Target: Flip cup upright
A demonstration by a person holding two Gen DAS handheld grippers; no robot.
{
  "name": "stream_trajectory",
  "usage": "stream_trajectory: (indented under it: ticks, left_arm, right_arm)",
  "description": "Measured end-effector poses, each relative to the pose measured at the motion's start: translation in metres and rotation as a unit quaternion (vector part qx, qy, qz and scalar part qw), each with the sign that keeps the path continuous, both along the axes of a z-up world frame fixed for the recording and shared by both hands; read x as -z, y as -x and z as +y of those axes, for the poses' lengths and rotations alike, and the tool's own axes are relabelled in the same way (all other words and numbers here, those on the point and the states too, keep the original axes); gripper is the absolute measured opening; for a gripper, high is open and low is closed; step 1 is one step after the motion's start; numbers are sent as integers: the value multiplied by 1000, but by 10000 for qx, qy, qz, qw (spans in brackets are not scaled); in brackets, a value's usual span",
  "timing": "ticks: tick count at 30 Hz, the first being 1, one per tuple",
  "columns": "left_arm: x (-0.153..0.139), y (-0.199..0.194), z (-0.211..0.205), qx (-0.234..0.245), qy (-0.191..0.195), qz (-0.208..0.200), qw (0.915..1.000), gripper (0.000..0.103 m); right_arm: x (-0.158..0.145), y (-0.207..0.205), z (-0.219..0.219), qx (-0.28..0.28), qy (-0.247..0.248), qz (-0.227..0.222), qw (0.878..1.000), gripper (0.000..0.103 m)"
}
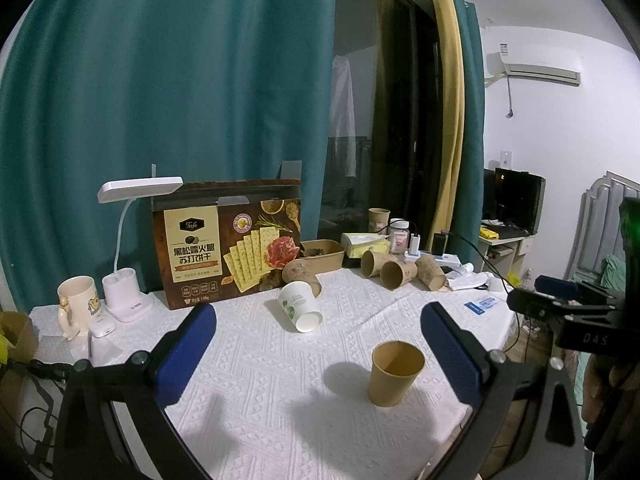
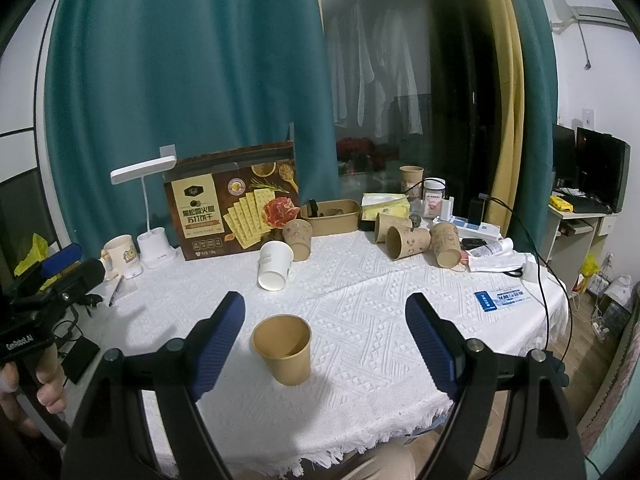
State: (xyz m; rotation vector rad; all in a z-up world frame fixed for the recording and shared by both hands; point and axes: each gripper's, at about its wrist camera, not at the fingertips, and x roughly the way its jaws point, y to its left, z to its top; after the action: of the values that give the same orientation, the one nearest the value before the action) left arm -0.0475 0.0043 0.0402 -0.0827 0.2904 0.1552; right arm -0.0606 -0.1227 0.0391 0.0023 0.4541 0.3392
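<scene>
While one brown paper cup [image 2: 283, 350] stands mouth-up between both wide, empty grippers, the white paper cup [image 2: 275, 266] lies tipped farther back. Its mouth points toward us, slightly nearer the left gripper [image 1: 320, 352] than the right gripper [image 2: 325, 340].

Background items on the white patterned tablecloth [image 2: 360, 300]: cracker box [image 1: 226, 240] before a teal curtain [image 1: 180, 80], white desk lamp [image 1: 132, 240] beside a cream mug [image 1: 78, 300], brown tray [image 2: 330, 216], tissue pack [image 1: 366, 245], blue-and-white card [image 2: 500, 300].
</scene>
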Motion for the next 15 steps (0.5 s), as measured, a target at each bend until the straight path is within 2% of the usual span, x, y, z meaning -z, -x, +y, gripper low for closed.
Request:
stream_trajectory:
  ticks: [15]
  left_arm:
    - [0, 0, 0, 10, -3, -12, 10000, 102]
  right_arm:
    - [3, -1, -1, 4, -1, 8, 10000, 81]
